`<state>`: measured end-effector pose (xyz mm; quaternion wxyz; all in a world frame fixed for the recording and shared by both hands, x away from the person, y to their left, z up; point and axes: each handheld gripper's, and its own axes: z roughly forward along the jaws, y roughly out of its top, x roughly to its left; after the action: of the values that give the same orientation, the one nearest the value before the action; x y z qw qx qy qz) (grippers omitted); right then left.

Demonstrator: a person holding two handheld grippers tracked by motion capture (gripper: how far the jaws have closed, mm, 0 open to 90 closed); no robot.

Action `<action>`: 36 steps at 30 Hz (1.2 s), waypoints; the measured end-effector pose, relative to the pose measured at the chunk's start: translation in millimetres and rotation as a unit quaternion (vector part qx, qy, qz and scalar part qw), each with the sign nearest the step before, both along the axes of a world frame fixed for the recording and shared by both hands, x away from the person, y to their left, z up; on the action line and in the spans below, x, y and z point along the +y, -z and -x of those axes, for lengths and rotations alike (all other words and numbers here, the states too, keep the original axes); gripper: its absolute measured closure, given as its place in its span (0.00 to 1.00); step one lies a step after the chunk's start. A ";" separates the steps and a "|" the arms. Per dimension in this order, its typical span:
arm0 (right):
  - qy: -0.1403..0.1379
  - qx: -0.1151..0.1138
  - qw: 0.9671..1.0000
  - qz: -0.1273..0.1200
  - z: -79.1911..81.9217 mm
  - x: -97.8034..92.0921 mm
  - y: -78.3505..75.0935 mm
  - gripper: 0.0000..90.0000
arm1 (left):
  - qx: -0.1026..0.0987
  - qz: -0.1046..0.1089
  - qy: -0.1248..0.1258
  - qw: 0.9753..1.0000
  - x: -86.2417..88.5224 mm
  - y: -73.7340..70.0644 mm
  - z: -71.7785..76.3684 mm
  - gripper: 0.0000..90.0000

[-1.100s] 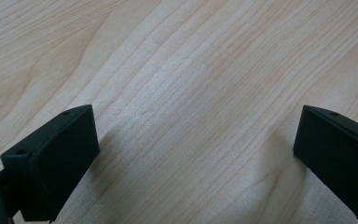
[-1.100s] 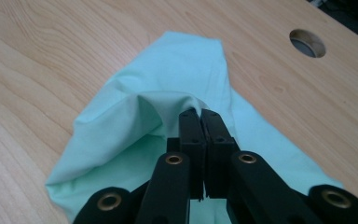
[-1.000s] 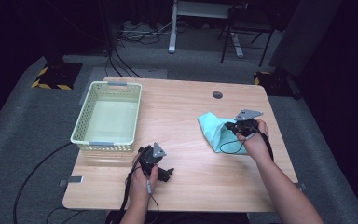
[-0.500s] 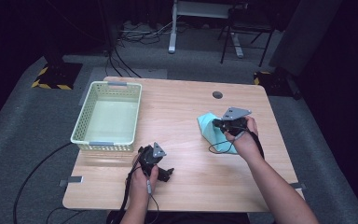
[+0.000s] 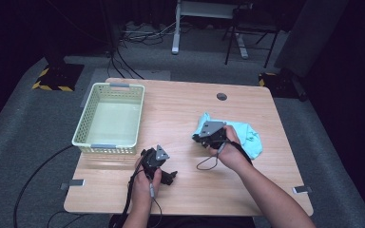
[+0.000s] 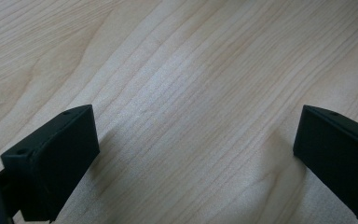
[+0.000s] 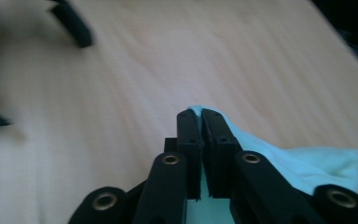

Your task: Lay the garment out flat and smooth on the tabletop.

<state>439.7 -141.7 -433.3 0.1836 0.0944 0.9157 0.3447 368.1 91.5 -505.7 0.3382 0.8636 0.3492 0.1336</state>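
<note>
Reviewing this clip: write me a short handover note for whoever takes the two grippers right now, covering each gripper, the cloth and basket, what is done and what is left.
Right gripper: jaws shut on an edge of the light turquoise cloth, which otherwise lies crumpled on the right half of the light wooden table.
Left gripper: jaws wide open, nothing between them, low over bare wood near the front edge.
Pale green perforated plastic basket: at the left of the table, nothing inside it.
Done: the cloth is gripped at one edge.
Left, most likely: lift or drag the cloth leftward and drop it into the basket, then release. The open gripper could help gather the trailing fabric.
</note>
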 end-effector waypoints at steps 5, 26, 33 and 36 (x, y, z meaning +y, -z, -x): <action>-0.121 0.028 0.992 -0.006 15.6 13.1 11.9 0.70 | 0.000 0.000 0.000 1.000 0.0 0.0 0.0 0.00; 0.087 0.057 0.993 -0.053 -38.1 -59.1 4.0 0.63 | 0.000 0.001 -0.001 1.000 -0.1 0.1 0.1 0.00; 0.119 0.072 0.989 -0.051 -59.5 -71.3 12.3 0.62 | 0.000 0.000 0.000 1.000 0.0 0.0 0.0 0.00; 0.131 0.080 0.987 -0.043 -67.0 -75.7 18.5 0.62 | 0.000 0.000 0.000 1.000 0.0 0.0 0.0 0.00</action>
<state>506.7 -217.4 -451.7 0.1488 0.2486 0.8915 0.3484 368.0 91.5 -505.7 0.3381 0.8637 0.3492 0.1331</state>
